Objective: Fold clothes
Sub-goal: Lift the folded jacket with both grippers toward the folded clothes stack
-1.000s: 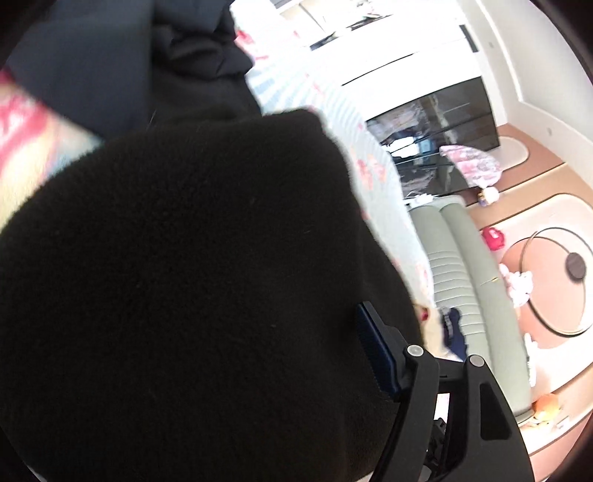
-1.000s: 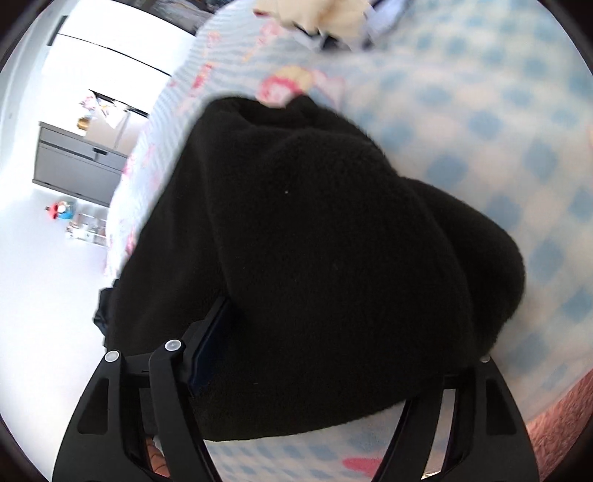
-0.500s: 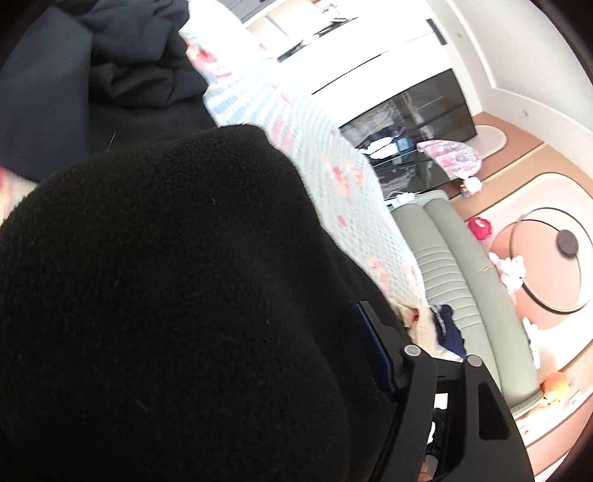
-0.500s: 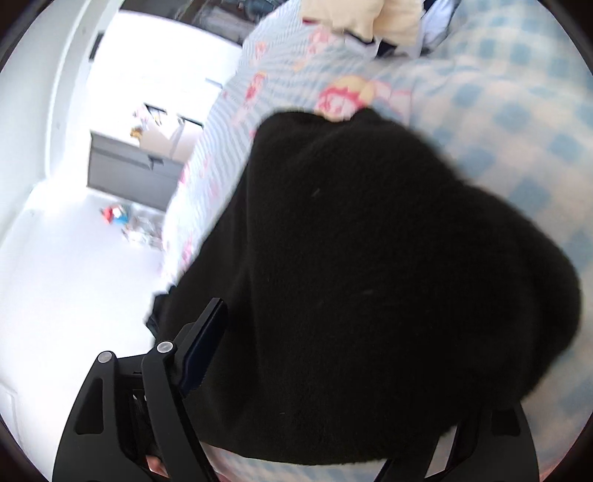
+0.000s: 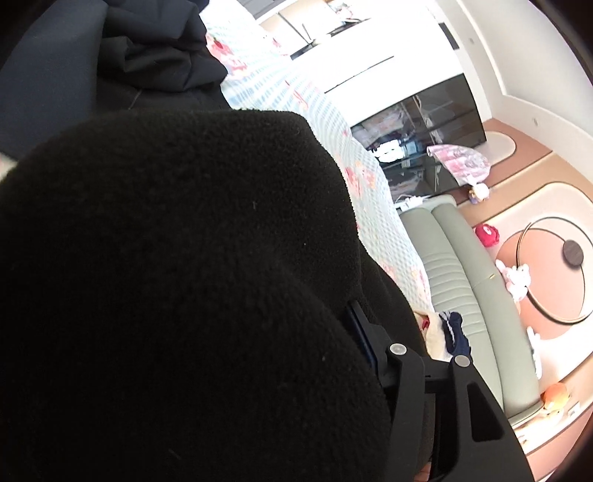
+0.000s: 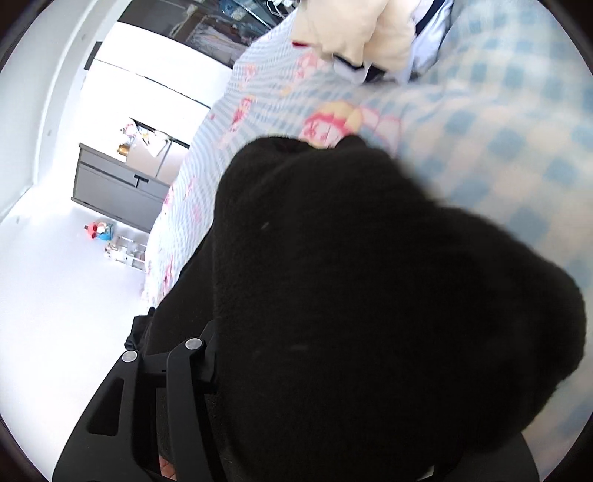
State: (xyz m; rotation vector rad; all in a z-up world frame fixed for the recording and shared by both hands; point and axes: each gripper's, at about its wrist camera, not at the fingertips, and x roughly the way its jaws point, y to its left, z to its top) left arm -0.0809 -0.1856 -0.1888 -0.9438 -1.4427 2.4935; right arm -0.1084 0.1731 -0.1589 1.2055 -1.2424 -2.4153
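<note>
1. Thick black fleece garment bunched in a fat roll on the blue-and-white checked bedcover with pink cartoon prints, filling most of both wrist views.
2. Left gripper mostly buried: only one black finger with a blue pad visible, lying against the right flank of the fleece; other finger hidden under the cloth. Jaws set wide with the bundle between them; firm pinch or loose hold impossible to tell.
3. Right gripper likewise draped: left finger showing beside the fleece, right finger almost wholly covered. Jaws just closing in, fleece between them; true grip not discernible.
4. Same fleece in the right view resting on the checked bedcover, its far edge touching a pink print.
5. Beyond the fleece on the bedcover: cream and pale-blue clothing heap.
6. Left of the fleece, dark navy crumpled clothes.
7. Past the bedcover's edge, a grey-green ribbed bench.
</note>
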